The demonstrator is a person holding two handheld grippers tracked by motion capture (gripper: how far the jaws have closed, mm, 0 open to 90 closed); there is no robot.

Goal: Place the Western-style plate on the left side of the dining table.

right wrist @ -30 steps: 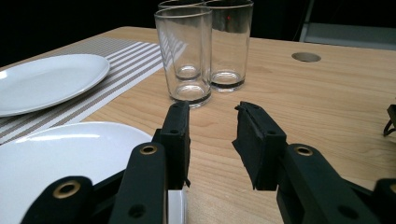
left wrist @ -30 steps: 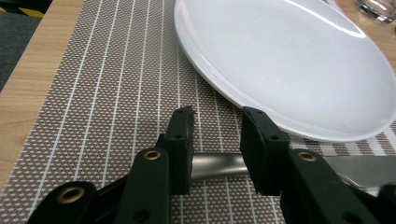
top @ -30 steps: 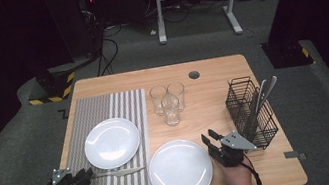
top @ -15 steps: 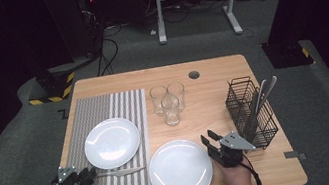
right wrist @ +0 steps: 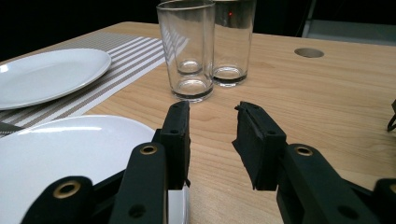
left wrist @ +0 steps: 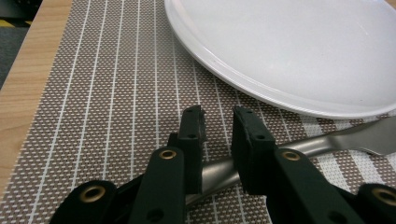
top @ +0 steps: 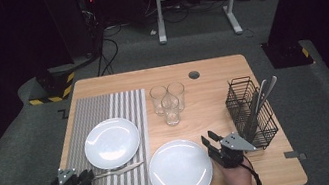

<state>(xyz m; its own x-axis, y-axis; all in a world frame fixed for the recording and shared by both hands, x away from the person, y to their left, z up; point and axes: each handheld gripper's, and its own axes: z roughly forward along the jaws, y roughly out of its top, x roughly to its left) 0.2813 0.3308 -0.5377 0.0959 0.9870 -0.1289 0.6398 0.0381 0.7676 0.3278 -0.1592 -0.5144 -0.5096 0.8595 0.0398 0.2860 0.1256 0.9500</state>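
Note:
A metal utensil point(top: 119, 170) lies on the striped placemat point(top: 105, 112), just in front of the small white plate point(top: 111, 143). My left gripper point(top: 88, 176) rests at the utensil's handle end. In the left gripper view, the left gripper point(left wrist: 219, 123) stands open and the utensil's point(left wrist: 345, 137) handle runs between the jaws near their base. The small plate point(left wrist: 303, 51) sits just beyond. My right gripper point(top: 209, 138) is open at the right rim of the large white plate point(top: 180, 171). In the right gripper view, the right gripper point(right wrist: 212, 121) holds nothing and its left jaw overlaps the large plate's point(right wrist: 70, 149) rim.
Three clear glasses point(top: 169, 103) stand clustered mid-table, ahead of the right gripper point(right wrist: 189, 51). A black wire cutlery basket point(top: 252, 113) with several utensils stands right of that gripper. The wooden table point(top: 211, 79) has a cable hole near its far edge.
My left gripper has slid right along the mat until its jaws straddle the utensil handle. The right gripper has stayed put.

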